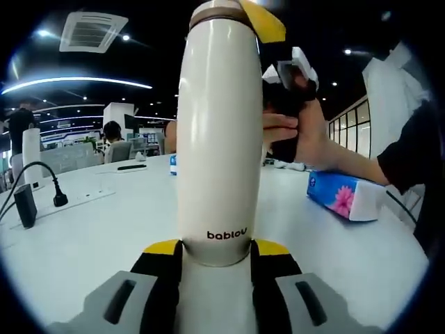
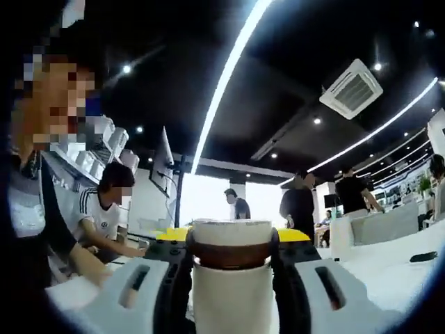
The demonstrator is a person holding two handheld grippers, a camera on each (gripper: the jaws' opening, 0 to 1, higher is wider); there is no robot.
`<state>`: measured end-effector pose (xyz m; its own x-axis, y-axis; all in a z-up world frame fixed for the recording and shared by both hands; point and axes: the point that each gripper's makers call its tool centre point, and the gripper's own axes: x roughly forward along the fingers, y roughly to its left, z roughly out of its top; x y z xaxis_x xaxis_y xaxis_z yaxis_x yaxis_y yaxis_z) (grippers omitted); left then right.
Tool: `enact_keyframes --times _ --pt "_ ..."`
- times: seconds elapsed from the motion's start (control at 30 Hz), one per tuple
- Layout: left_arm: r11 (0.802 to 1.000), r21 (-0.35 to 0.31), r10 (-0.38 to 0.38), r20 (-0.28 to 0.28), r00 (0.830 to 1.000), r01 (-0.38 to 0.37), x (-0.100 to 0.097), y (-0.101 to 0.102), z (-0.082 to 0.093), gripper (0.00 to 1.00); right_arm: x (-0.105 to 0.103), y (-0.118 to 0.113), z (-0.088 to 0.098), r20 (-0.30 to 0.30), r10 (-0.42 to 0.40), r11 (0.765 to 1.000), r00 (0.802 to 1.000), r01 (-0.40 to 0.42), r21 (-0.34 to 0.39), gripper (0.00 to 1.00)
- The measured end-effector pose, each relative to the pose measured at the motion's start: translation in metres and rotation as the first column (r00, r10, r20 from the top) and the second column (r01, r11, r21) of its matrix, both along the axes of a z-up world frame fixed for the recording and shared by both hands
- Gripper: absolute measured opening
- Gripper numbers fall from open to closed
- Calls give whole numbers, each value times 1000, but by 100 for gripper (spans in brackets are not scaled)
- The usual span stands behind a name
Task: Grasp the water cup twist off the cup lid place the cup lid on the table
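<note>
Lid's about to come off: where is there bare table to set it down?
Bare white table lies between the tall cream water cup and the black power adapter. The other side is tighter: blue tissue pack and a person's arm. Both tongs grip the cup.

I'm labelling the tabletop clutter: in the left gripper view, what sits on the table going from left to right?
Black power adapter → black plug on its cable → cream water cup held upright between the left tool tips → blue tissue pack.
</note>
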<state>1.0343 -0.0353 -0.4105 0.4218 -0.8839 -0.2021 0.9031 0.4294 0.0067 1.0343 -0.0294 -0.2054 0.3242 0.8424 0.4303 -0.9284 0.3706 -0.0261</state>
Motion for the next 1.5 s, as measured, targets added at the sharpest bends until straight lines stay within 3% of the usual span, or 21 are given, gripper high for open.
enact_keyframes --times 0.4,0.73,1.13,1.23,1.5 --pt "1000 0 7 1 1000 -7 0 1 0 40 -6 3 -1 36 151 989 988 -151 -1 46" --pt "1000 0 10 1 1000 -10 1 1 0 40 -10 4 -2 32 177 984 984 -177 -3 47" --pt "1000 1 8 0 1000 -8 2 0 0 40 -1 9 -17 -12 51 996 999 -51 -75 64" --pt "1000 1 9 0 1000 -9 2 0 -1 40 -2 8 -18 11 -4 995 1000 5 -102 66" --pt "1000 1 10 1 1000 -10 2 0 0 40 -2 -8 -21 -25 -186 977 982 183 -106 66"
